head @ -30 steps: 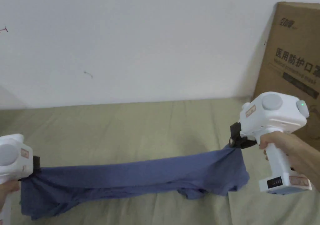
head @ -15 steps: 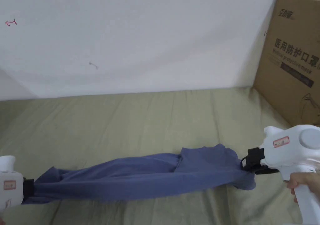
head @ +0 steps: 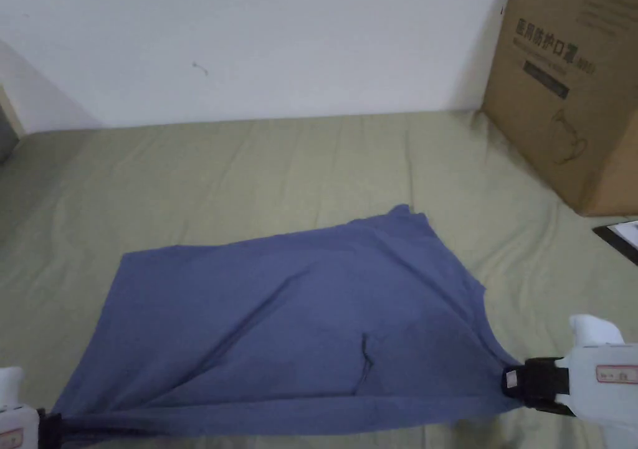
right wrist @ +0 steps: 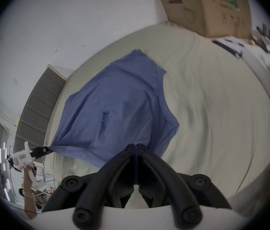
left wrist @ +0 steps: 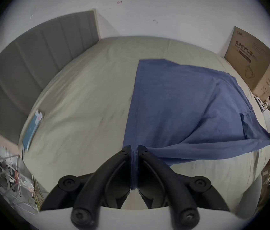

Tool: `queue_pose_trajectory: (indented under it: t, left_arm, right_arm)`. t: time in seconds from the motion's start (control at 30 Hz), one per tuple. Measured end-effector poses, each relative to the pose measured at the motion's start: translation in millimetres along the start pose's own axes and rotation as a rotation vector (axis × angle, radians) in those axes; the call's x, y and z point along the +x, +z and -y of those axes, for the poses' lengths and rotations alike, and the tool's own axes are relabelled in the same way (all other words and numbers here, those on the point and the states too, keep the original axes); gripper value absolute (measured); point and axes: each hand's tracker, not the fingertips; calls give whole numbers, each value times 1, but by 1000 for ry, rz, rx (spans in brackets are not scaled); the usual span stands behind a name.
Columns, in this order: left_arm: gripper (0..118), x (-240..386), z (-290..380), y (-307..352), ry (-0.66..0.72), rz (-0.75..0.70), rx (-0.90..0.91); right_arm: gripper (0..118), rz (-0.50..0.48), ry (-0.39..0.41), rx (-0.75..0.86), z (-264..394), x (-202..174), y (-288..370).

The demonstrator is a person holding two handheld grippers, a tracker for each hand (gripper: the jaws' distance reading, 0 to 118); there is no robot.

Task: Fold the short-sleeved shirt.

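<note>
Both jaws of your left hand-held gripper (left wrist: 134, 152) and right hand-held gripper (right wrist: 136, 148) pinch the near edge of the shirt (head: 299, 319), which is spread on the bed (head: 249, 157). Pull unevenly and it likely skews or slips free.

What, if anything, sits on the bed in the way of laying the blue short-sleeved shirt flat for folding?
Nothing visible does. The blue short-sleeved shirt is spread on bare olive bed sheet, pinched at its near edge by the left gripper and right gripper. The brown cardboard box stands off at the far right, apart from the shirt.
</note>
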Motion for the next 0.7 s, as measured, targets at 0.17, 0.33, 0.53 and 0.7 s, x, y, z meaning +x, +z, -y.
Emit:
queue_pose_trajectory:
  t: [0.17,0.33,0.53,0.7]
  left_arm:
    - [5,-31,61,25,107,28,-2]
    - [11,-23,85,33,66,26,17]
    - [110,-24,91,49,116,82,80]
    - [112,-24,96,79,145,130,124]
  right_arm:
    - [2,22,29,-60,60,16,13]
    - [2,23,37,-68,80,20,12]
    - [71,48,138,9,77,2,21]
    - [94,44,199,105,89,-28,49]
